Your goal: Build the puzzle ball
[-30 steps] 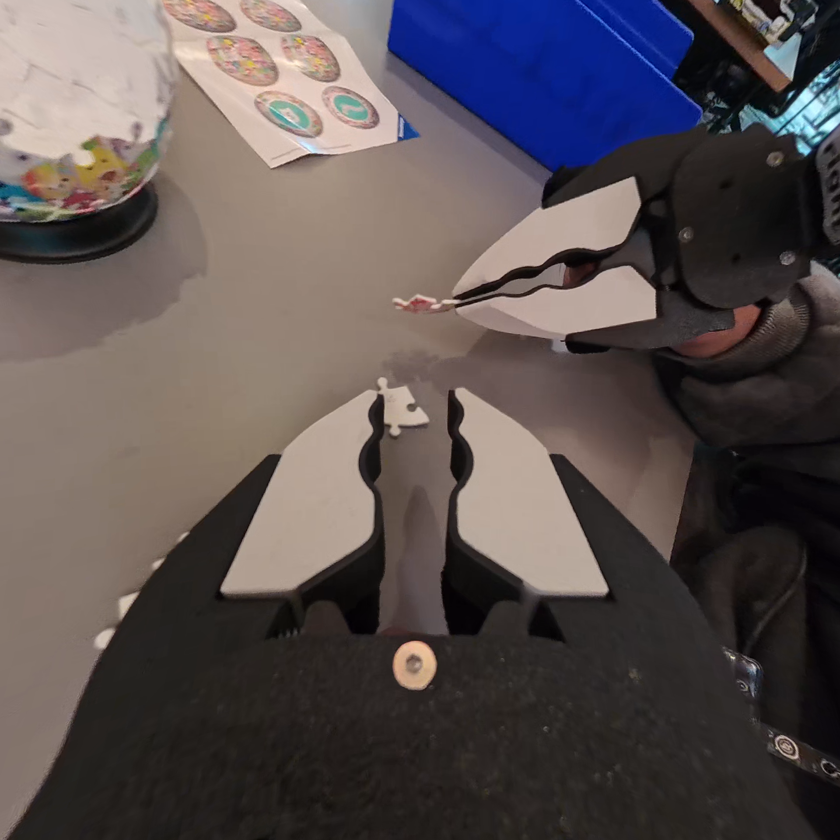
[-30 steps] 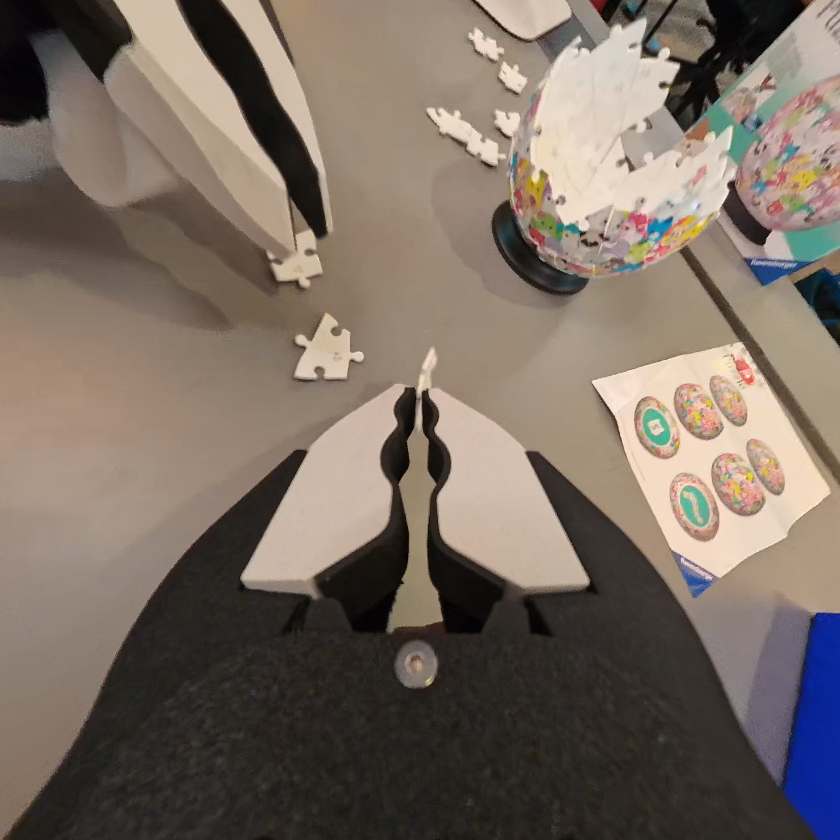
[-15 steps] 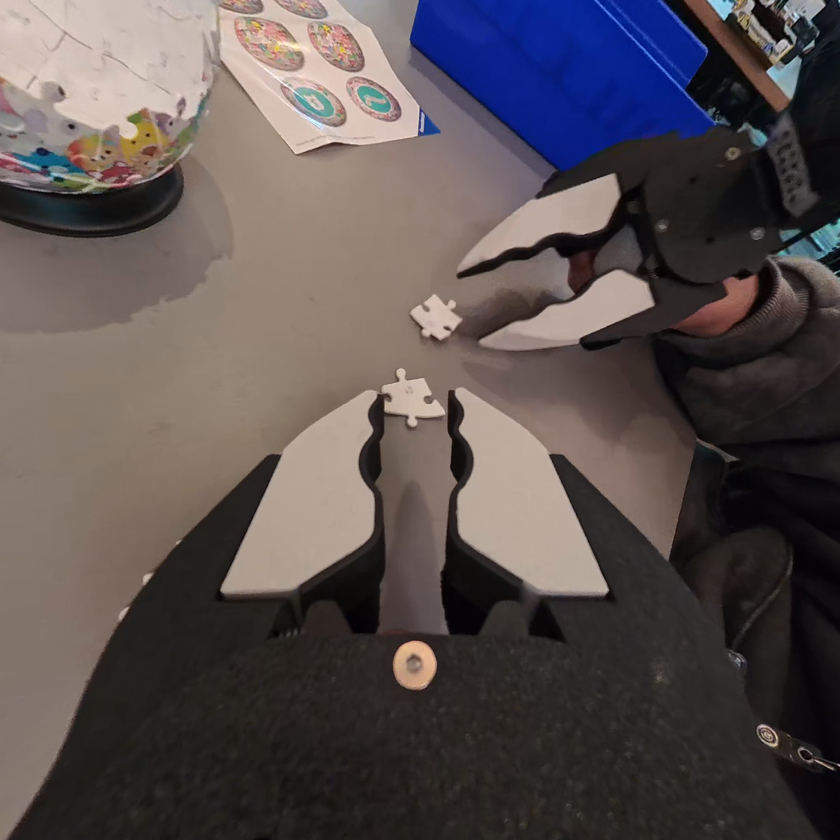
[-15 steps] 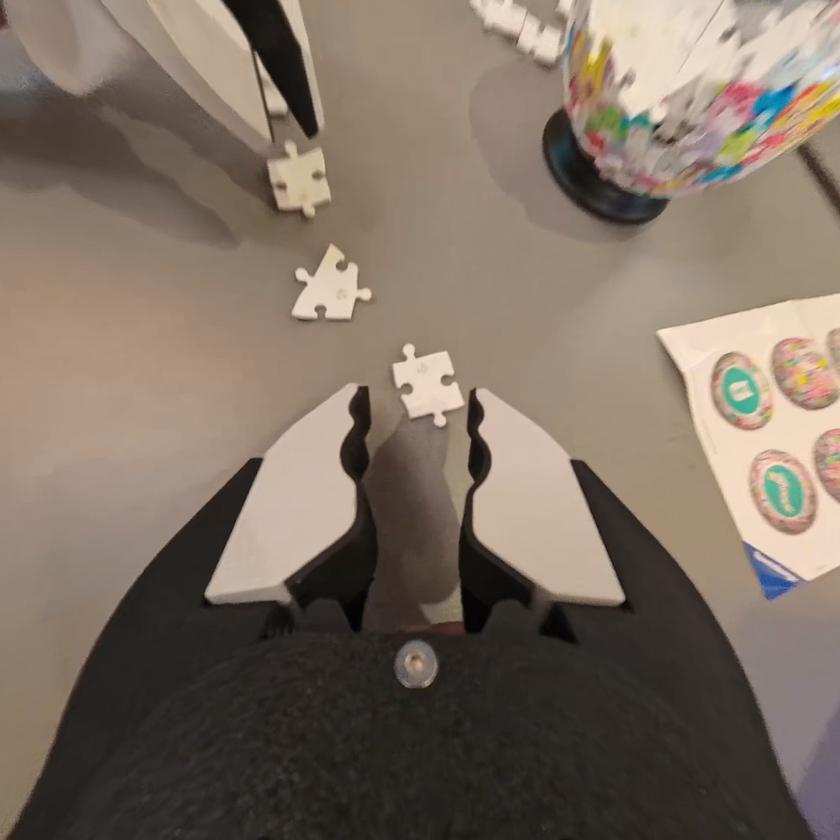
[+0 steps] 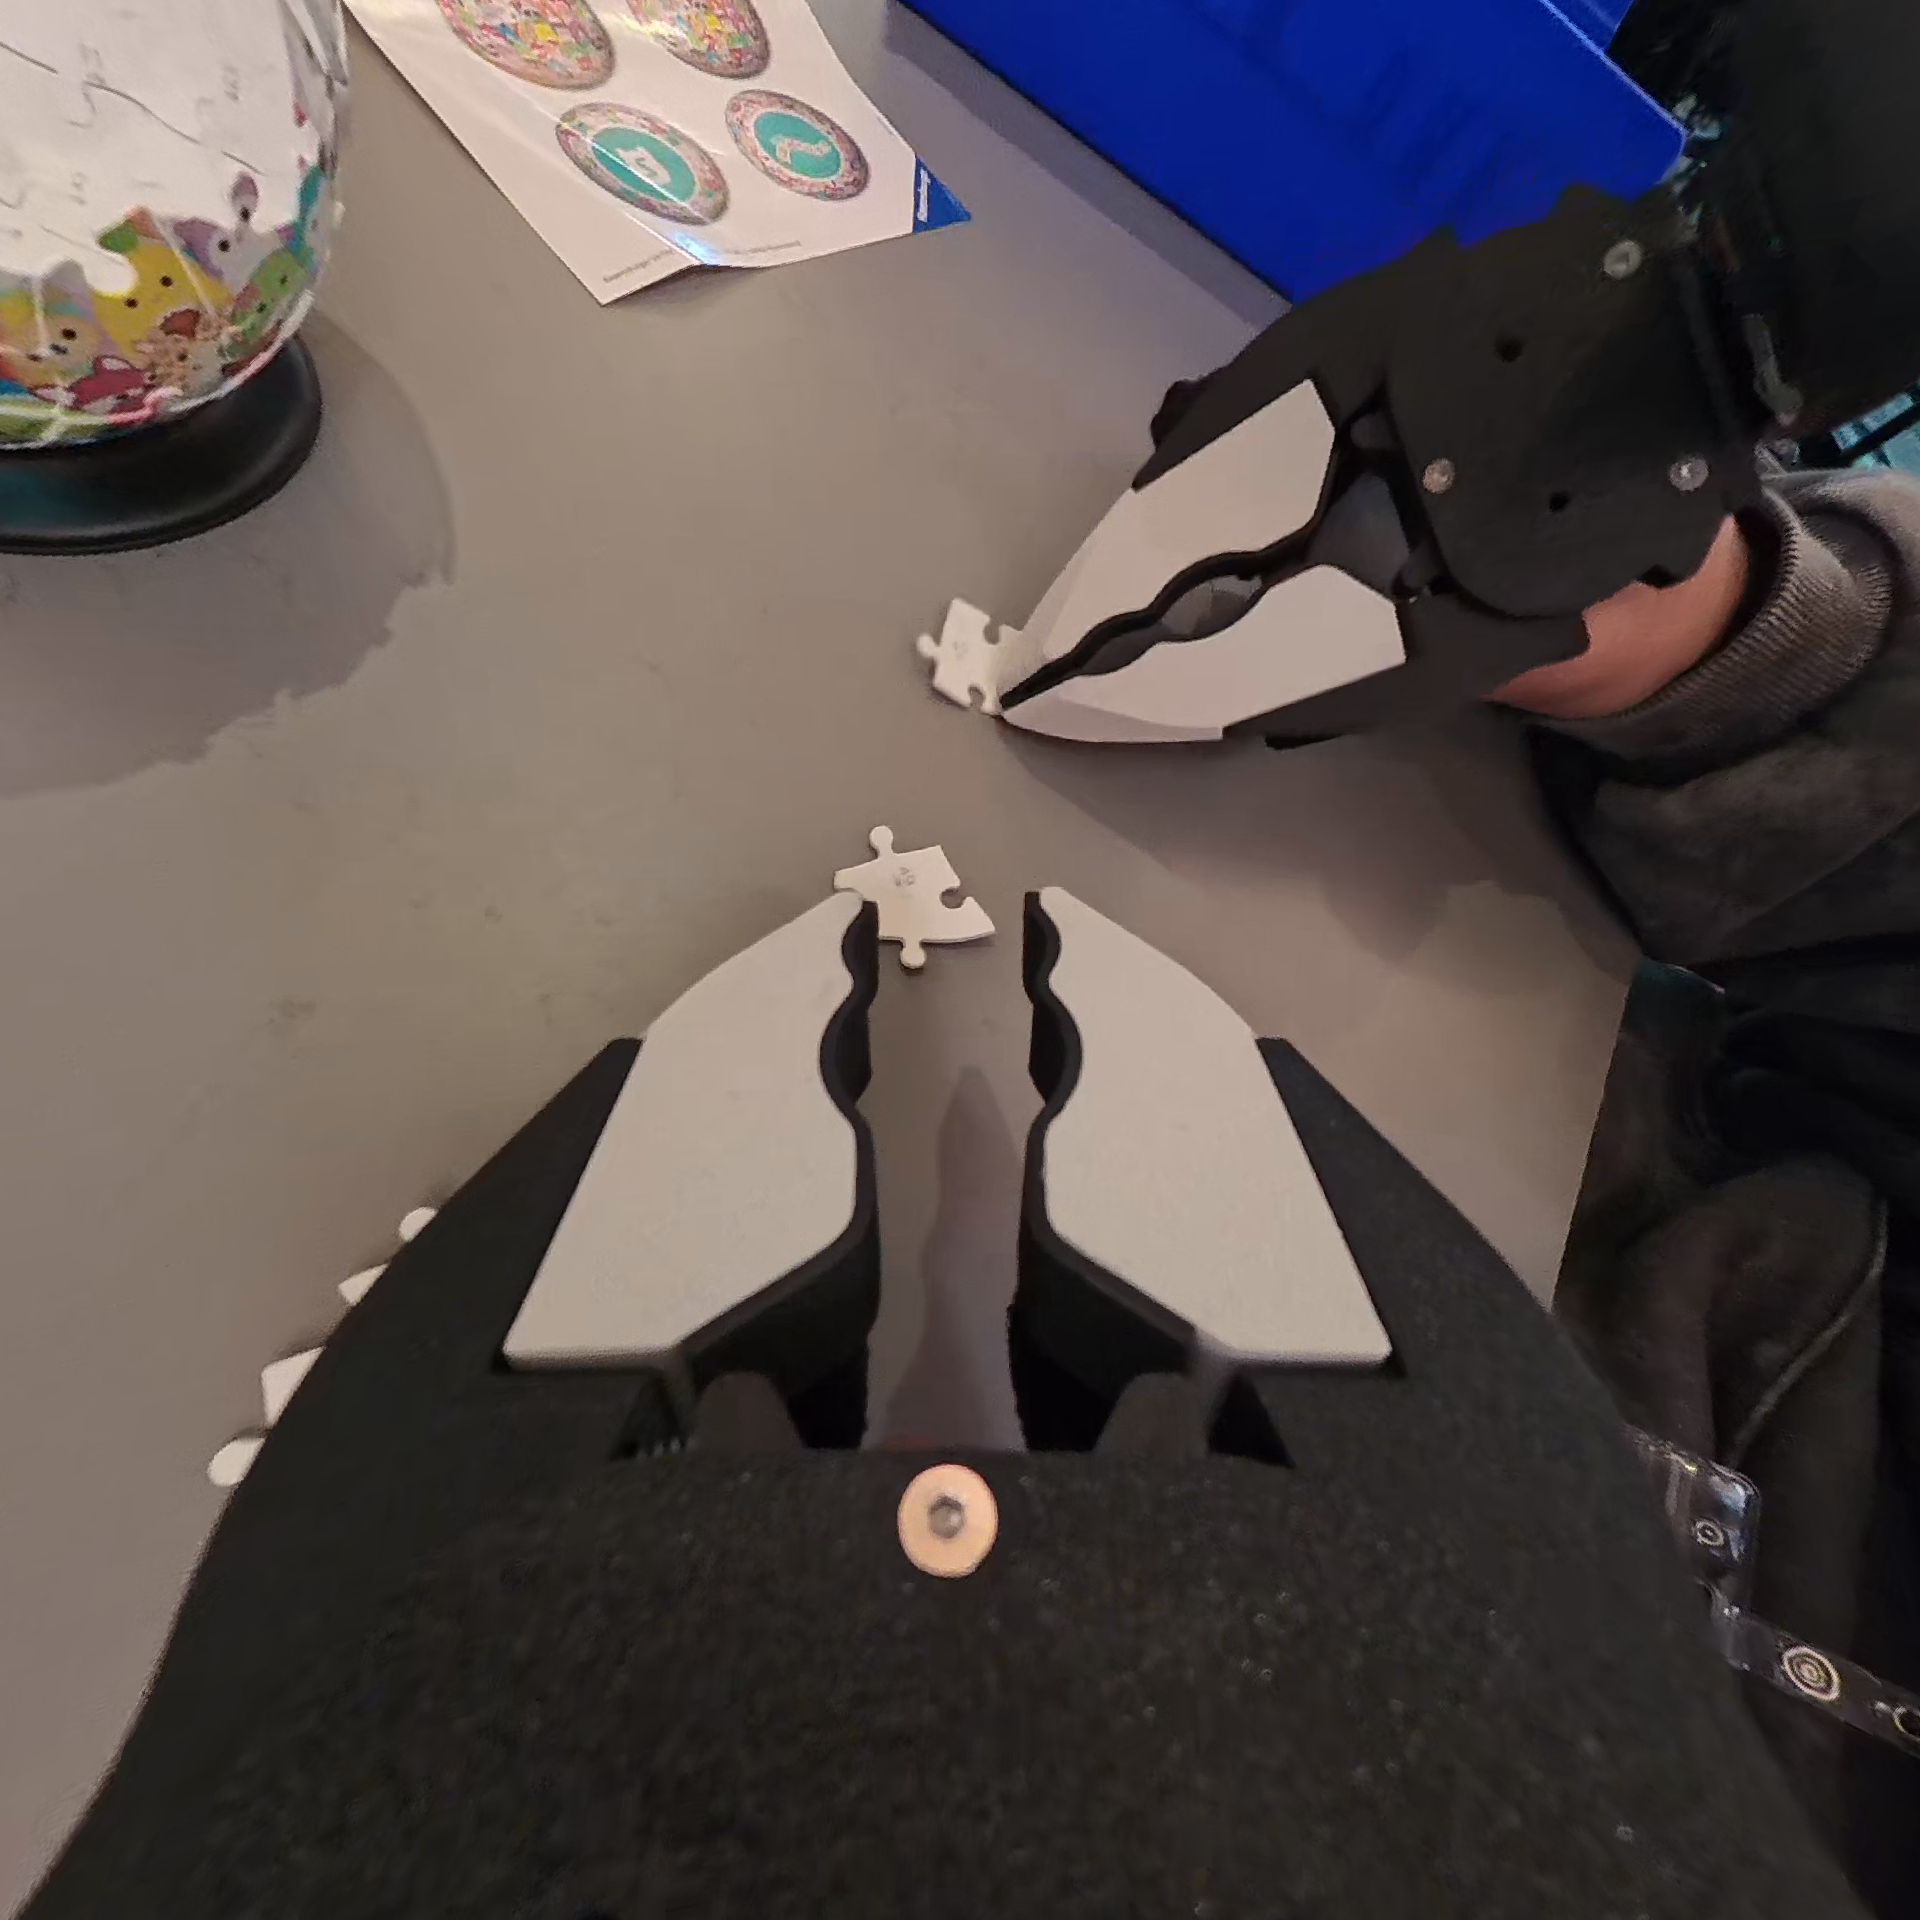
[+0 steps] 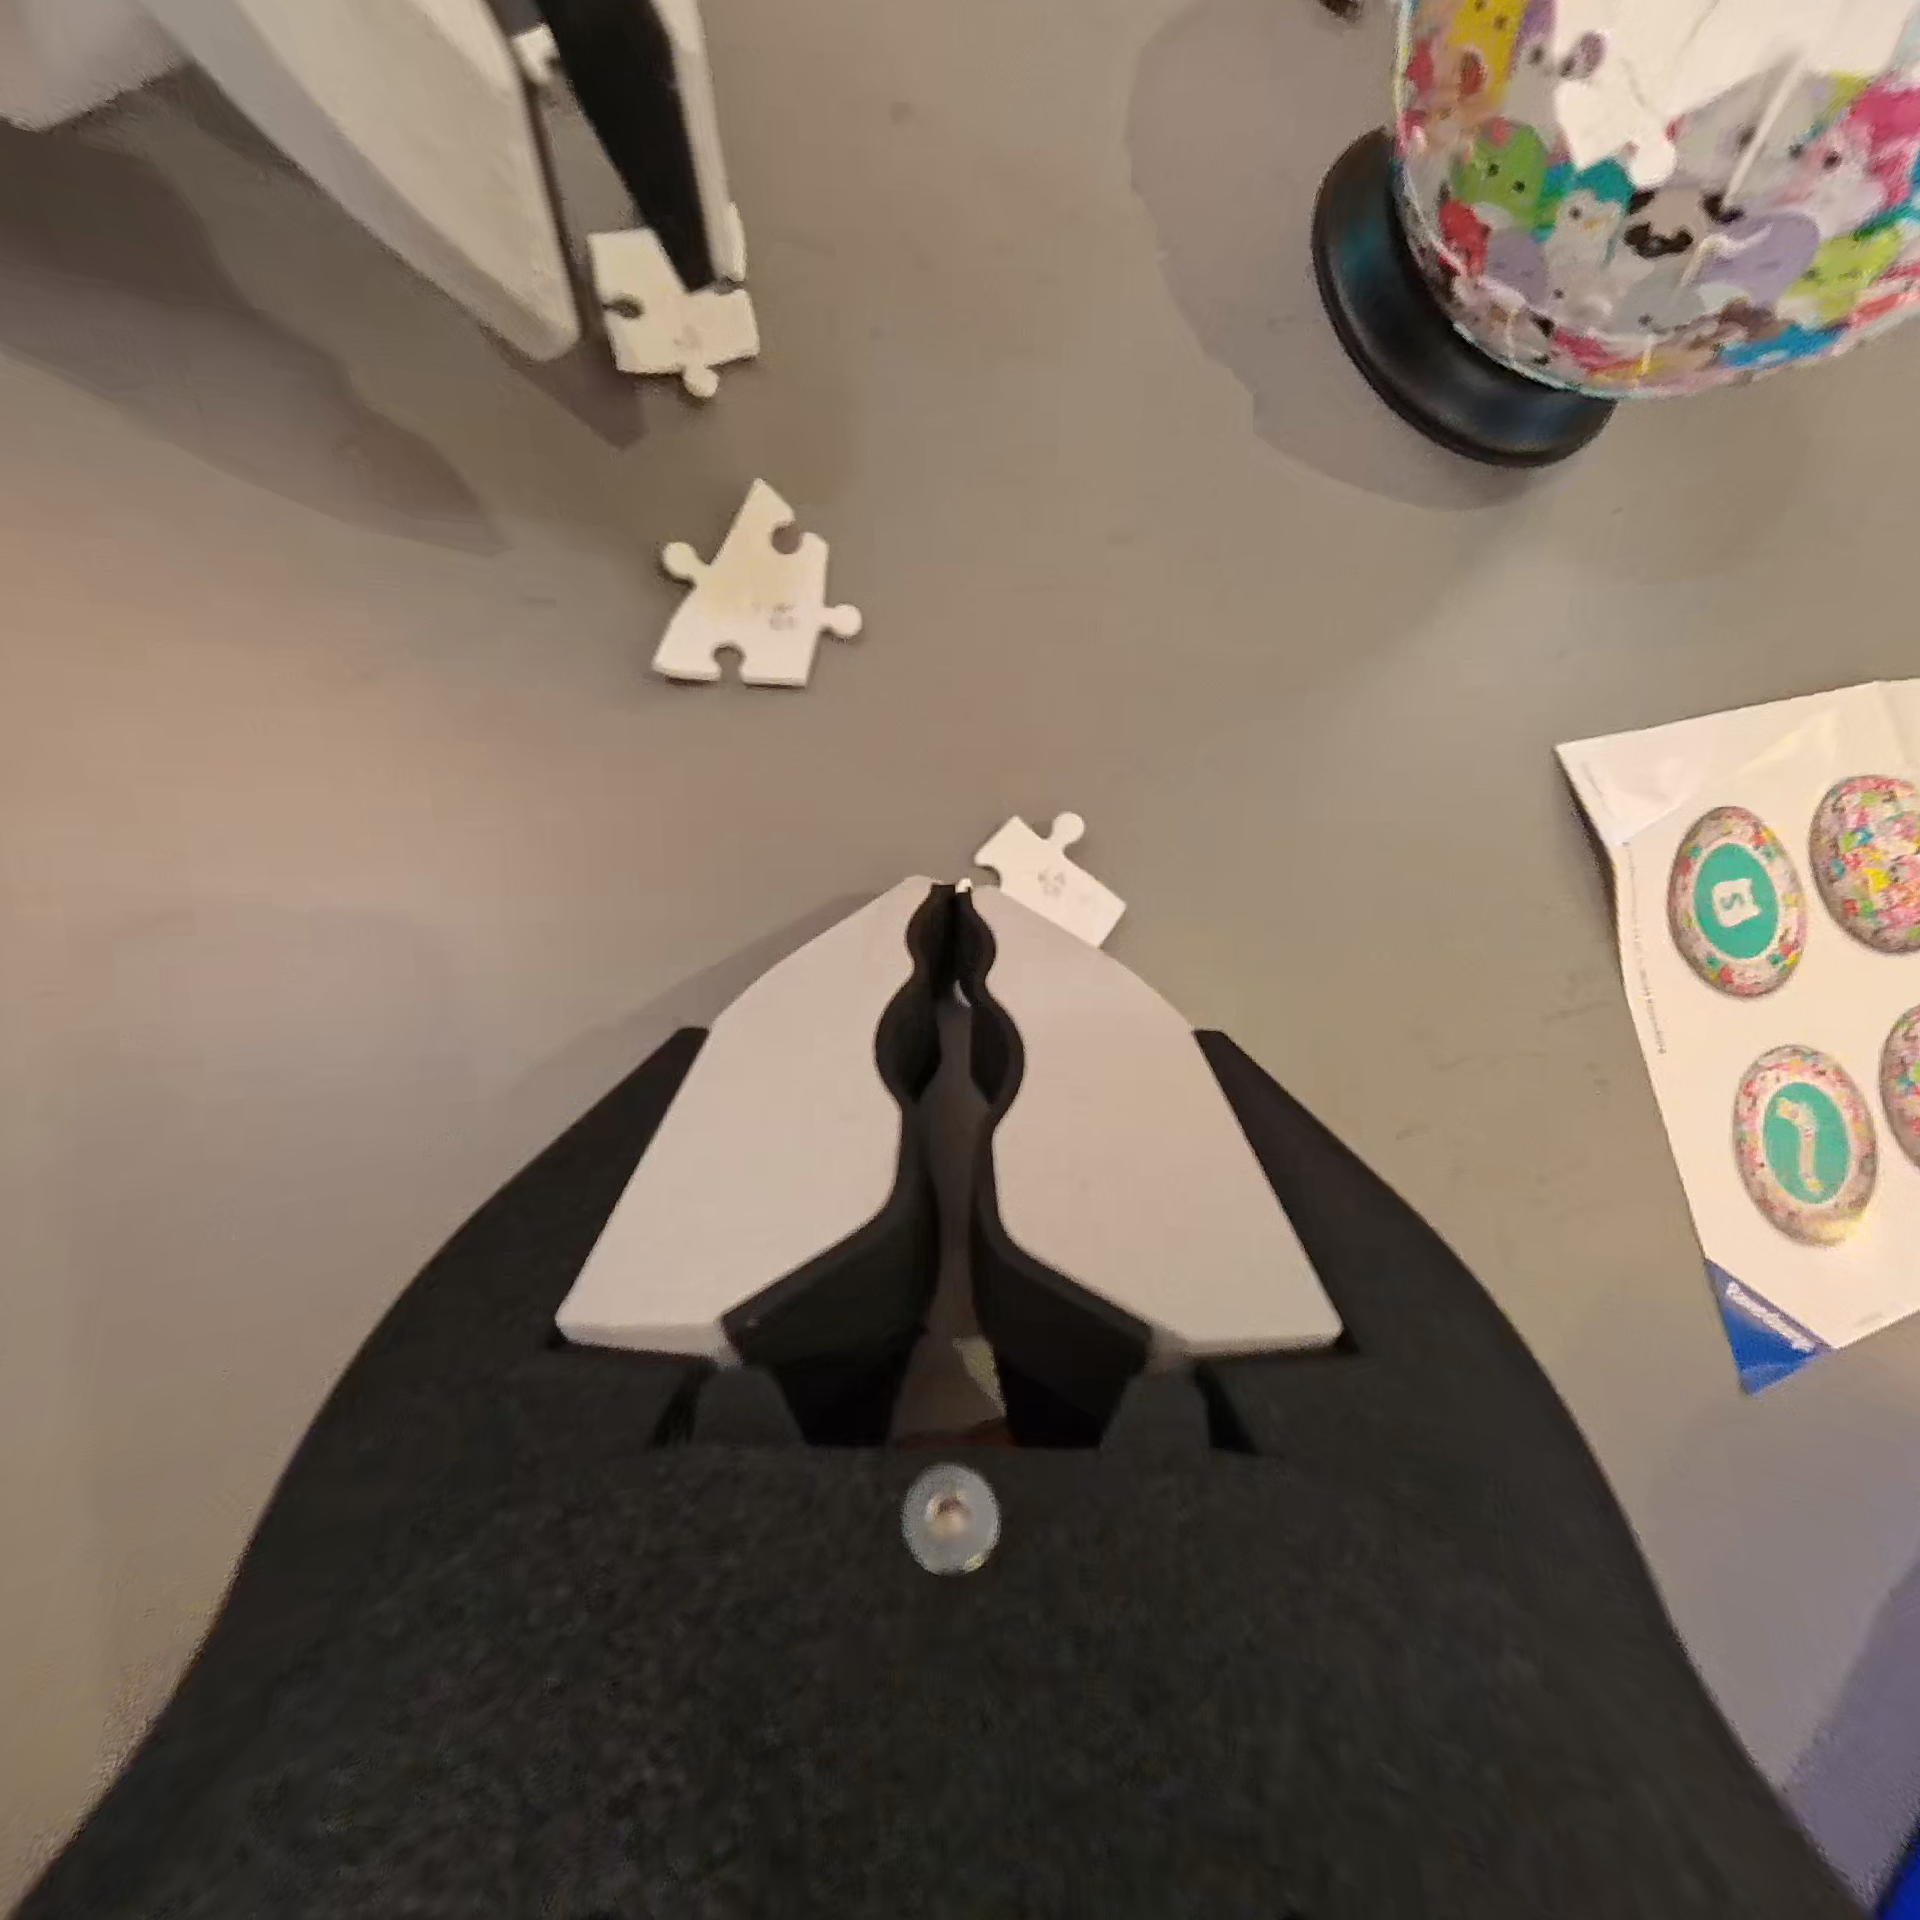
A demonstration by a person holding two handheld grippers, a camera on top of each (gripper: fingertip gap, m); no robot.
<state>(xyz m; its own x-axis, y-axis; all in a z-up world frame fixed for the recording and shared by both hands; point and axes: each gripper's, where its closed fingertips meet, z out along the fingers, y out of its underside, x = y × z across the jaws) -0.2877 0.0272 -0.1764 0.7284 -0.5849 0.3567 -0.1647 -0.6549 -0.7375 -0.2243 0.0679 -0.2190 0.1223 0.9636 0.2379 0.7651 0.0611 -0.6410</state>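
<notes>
- Left gripper [image 5: 945, 899]: fingers spread about a piece's width and holding nothing, tips low over the grey table [image 5: 520, 644]. Judged to be poised for the next pick.
- Square-ish piece [image 6: 675, 312]: lies flat right at those tips and partly under them, seen only from the right wrist view. Not pinched, as far as shows.
- Wedge piece [image 6: 753, 603]: flat, blank side up, just ahead of the left tips and between the two grippers.
- Right gripper [image 6: 956, 888]: fingers closed almost to touching, tips down at the table. A white sliver shows between them, so it appears to nip the corner piece [image 6: 1055, 881] by one edge — a thin hold. That piece tilts up off the table, likely tipped for lifting.
- Puzzle ball [image 6: 1662, 208]: farther off on its black stand [image 6: 1434, 364], lower shell coloured and the top open. Well apart from both grippers.
- Instruction sheet [image 5: 675, 135] beside the ball, blue bin [image 5: 1299, 125] beyond.
- Count — three loose pieces mid-table; one ball, one sheet, one bin. More white bits [image 5: 301, 1382] peek from behind the left gripper; number unclear.
</notes>
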